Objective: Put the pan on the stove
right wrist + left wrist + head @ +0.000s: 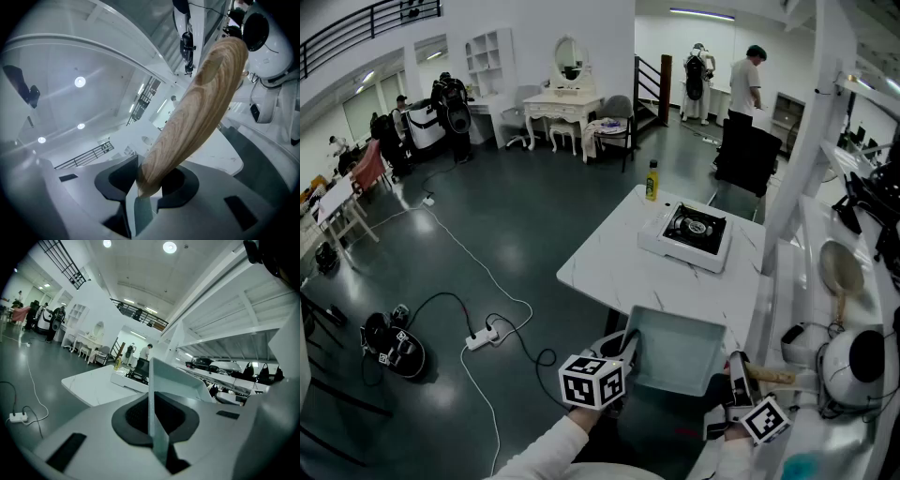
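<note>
Left gripper [628,361]: you have it clenched on the thin side wall of a grey tray [680,352], which you hold at the near edge of the white table [609,262].
Stove [692,231]: a single-burner unit at the far end of that table, its top bare, with a yellow bottle [652,180] just beyond it.
Right gripper [145,185]: its jaws grasp the end of a flat wooden utensil [197,112], which slants up and away from them. No view shows what it is.
Pan [842,267]: it lies on the white rack [787,281] at your far right, with its wooden handle pointing toward you. It is well apart from both grippers and from the stove.
Step in hand: neither tool is free, so the pan probably has to wait. Set the tray flat on the table clear of the burner, then put the utensil down. After that, take the pan's handle near the bowl so it stays level.
Writing: only the black-and-white square markers on your gripper cubes can be made out. The bottle's label is too small to read, and no brand shows.
</note>
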Motion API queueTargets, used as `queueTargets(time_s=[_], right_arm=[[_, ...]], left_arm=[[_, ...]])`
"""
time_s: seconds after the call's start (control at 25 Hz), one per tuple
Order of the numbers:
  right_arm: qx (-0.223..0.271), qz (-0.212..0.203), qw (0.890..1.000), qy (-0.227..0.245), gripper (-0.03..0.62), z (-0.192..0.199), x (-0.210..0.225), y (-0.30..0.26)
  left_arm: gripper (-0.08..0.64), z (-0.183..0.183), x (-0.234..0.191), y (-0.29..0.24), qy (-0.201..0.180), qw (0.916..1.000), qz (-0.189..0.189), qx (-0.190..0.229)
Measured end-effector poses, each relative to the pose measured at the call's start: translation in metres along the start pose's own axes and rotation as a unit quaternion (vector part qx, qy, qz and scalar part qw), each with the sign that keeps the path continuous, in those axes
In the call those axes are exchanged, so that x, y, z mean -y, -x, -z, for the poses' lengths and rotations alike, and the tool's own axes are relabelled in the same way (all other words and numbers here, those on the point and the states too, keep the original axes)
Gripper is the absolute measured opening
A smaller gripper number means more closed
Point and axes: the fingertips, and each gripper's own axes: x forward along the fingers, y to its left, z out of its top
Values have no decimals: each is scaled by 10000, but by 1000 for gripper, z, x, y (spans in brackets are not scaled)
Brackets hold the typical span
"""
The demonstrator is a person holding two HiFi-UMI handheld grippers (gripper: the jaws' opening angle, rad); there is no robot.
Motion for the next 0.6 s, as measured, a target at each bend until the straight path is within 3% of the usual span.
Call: queueTargets(time_s=[0.16,0.52,0.6], right_arm=[[35,42,9999,-93,143,-1,3,7],[167,-410,9989,-157,144,-5,-7,8],[103,-355,9993,-84,144,-5,0,7]], left_arm=[[29,3,6,0,-25,10000,17,-23],[29,7,10,4,-3,10000,-4,-35],[28,6,9,4,11,10000,-44,-28]])
